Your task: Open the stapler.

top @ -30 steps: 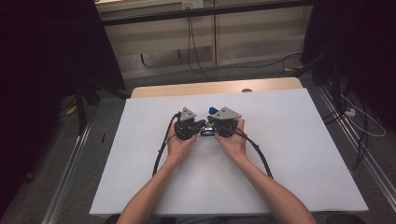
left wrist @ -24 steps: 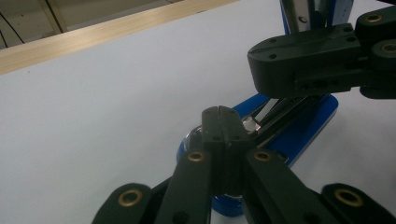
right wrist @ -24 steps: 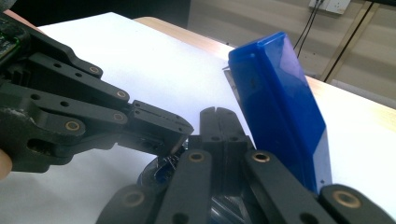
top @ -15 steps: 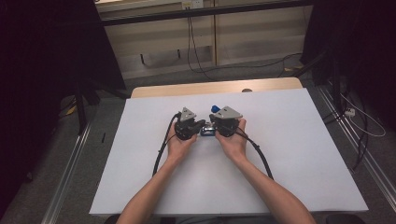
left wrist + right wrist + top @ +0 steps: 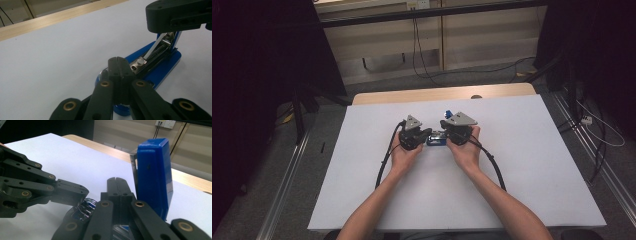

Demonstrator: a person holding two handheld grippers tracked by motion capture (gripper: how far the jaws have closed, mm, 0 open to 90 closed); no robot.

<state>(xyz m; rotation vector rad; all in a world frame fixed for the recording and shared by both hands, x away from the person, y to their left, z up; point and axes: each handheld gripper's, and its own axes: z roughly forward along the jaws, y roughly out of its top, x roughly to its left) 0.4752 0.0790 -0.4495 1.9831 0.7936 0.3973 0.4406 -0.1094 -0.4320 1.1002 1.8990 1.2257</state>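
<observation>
A blue stapler [image 5: 436, 140] lies hinged open on the white table top [image 5: 522, 150], between my two grippers. Its blue lid [image 5: 153, 177] stands upright and its metal magazine [image 5: 150, 56] is tilted up off the blue base [image 5: 162, 68]. My left gripper [image 5: 117, 59] is shut with nothing between its jaws, and its tips rest over the front end of the base. My right gripper [image 5: 115, 179] is also shut and empty, just left of the raised lid, tips close to the left gripper's fingers [image 5: 70, 191]. In the high view the left gripper [image 5: 427, 134] and right gripper [image 5: 444, 136] meet tip to tip at the stapler.
A wooden table edge [image 5: 442, 94] runs along the far side of the white sheet. Black cables [image 5: 384, 162] trail from both grippers back toward the person. Metal rails [image 5: 287, 180] flank the table, with loose wires on the floor at the right [image 5: 597, 125].
</observation>
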